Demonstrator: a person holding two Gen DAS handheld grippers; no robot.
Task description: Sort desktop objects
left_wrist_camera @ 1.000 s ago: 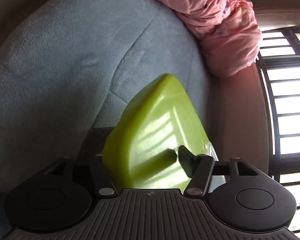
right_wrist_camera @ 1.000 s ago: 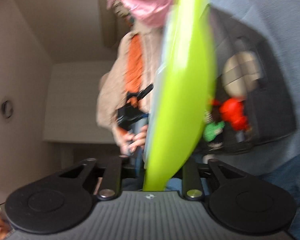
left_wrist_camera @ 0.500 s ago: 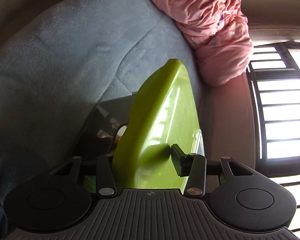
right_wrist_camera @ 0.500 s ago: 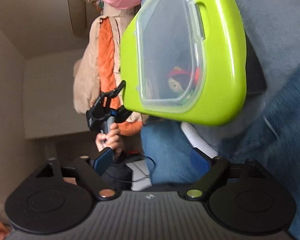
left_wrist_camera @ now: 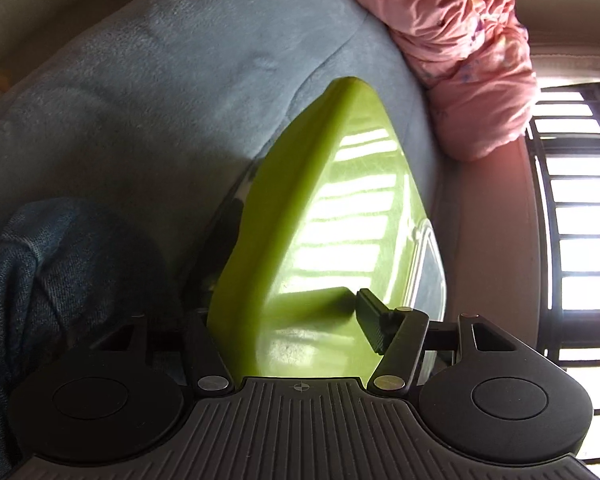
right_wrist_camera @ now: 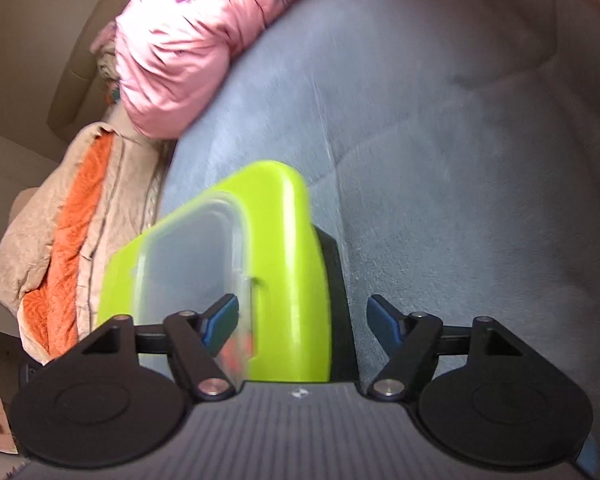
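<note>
Lime-green plastic fills the middle of both views: a lidded case (left_wrist_camera: pixel 320 240) with a clear, frosted window panel set in its face. It stands on edge over a grey-blue plush cushion (left_wrist_camera: pixel 160 80), near the cushion's edge where a bunched pink quilt (left_wrist_camera: pixel 460 40) lies against it. A black slab or tray sits behind the case; only a dark strip of it shows, so what it is cannot be told.

The left gripper (left_wrist_camera: pixel 296 320) is clamped on the case's near end. Its right finger presses flat on the green face, while the left finger is hidden behind the case. The right gripper (right_wrist_camera: pixel 302 320) stands spread, its blue-padded fingers on either side of the case with a clear gap at the right pad; the left pad overlaps the window panel in the picture, and whether it touches cannot be told.

Through the window only blurred red shapes show low down, too smeared to name. The right wrist view is motion-blurred along the case's edges. Blue denim (left_wrist_camera: pixel 40 280) lies at the lower left of the left view, cut off by the frame. A tan and orange garment (right_wrist_camera: pixel 60 240) hangs beside the cushion in the right view. Bright barred window light (left_wrist_camera: pixel 572 240) washes out the far right. No readable writing or brand mark shows anywhere.
</note>
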